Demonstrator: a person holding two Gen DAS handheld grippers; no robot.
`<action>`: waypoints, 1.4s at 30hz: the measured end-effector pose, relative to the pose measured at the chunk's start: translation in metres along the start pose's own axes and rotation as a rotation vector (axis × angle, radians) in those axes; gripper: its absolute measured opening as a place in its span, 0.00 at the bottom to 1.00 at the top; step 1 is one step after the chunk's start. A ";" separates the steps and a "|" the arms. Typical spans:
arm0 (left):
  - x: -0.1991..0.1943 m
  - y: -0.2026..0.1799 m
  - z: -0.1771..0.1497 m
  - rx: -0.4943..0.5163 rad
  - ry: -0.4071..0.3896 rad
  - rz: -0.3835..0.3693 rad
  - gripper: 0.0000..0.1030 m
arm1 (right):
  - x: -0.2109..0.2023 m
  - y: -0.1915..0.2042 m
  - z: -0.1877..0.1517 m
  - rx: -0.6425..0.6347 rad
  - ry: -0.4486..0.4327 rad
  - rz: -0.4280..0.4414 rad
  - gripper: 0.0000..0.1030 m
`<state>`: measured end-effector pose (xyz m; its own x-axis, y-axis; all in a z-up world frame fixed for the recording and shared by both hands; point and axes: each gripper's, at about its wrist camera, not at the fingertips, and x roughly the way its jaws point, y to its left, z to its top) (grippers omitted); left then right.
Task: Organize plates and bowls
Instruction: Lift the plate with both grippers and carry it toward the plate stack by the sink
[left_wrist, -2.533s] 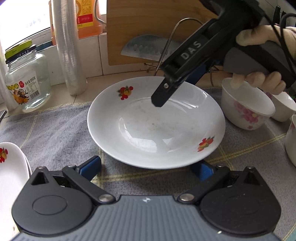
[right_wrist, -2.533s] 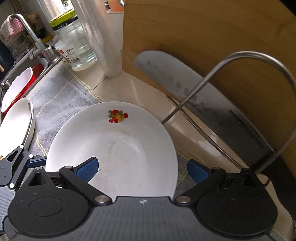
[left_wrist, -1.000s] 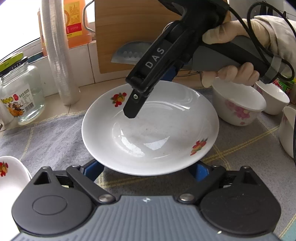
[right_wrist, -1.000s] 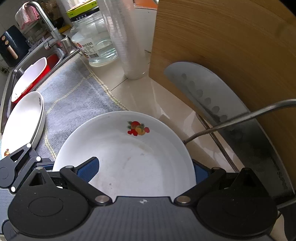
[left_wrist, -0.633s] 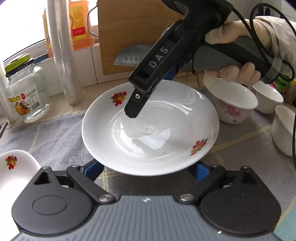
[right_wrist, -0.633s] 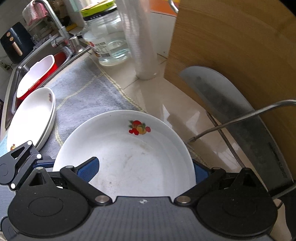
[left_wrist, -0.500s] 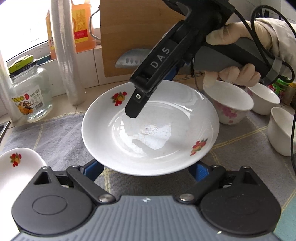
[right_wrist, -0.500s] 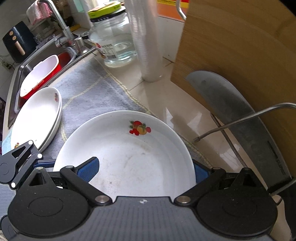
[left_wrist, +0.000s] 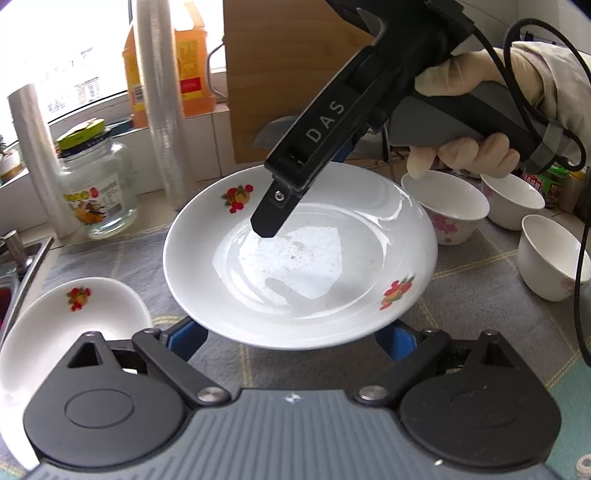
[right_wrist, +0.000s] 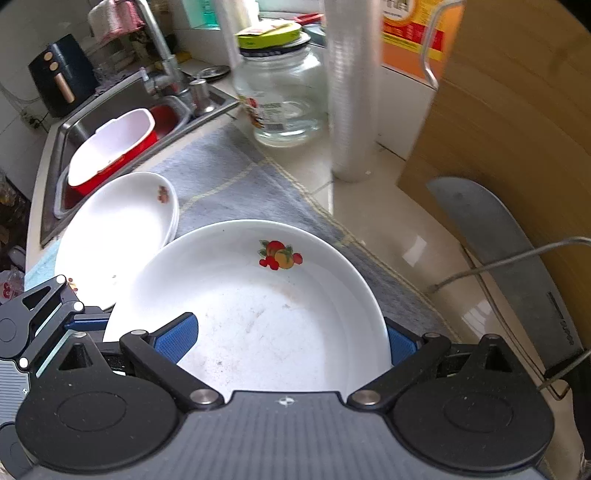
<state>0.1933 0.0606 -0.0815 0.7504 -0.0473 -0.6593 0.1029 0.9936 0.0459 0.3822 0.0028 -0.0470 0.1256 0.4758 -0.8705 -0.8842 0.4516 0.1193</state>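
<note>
A white plate (left_wrist: 332, 288) with 2 fruit motifs hangs clear of the grey cloth (left_wrist: 110, 258) on a kitchen counter (right_wrist: 388, 221), carried between 2 handheld grippers. The left gripper (left_wrist: 291, 338) meets the plate at its near rim, its blue-padded fingers (left_wrist: 184, 338) spread wide and their tips lost under the plate; whether they clamp it or only prop it from below cannot be told. The right gripper (right_wrist: 288, 339), held in a gloved right hand (left_wrist: 461, 147), comes in over the plate's far rim. One of its fingers reaches above the plate's well and the other sits at the outer rim, and whether they pinch the rim cannot be told either.

To the plate's left, a stack of matching plates (right_wrist: 118, 229) lies on the cloth, partly overlapped by the raised plate in the right wrist view, with a sink (right_wrist: 110, 110) beyond. To the plate's right stand 3 white bowls (left_wrist: 447, 210). Behind the plate are a glass jar (left_wrist: 96, 192), a wooden cutting board (right_wrist: 517, 129) and a cleaver (right_wrist: 498, 251) leaning against the board.
</note>
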 end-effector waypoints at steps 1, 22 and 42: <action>-0.004 0.001 -0.002 -0.003 -0.003 0.003 0.93 | 0.000 0.004 0.001 -0.004 -0.002 0.001 1.00; -0.055 0.052 -0.034 -0.090 -0.004 0.118 0.93 | 0.021 0.089 0.044 -0.130 -0.013 0.062 1.00; -0.056 0.092 -0.051 -0.148 0.038 0.144 0.93 | 0.072 0.120 0.076 -0.157 0.034 0.100 1.00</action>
<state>0.1273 0.1603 -0.0787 0.7250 0.0973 -0.6818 -0.1026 0.9942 0.0328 0.3191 0.1488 -0.0592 0.0203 0.4852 -0.8741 -0.9512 0.2787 0.1326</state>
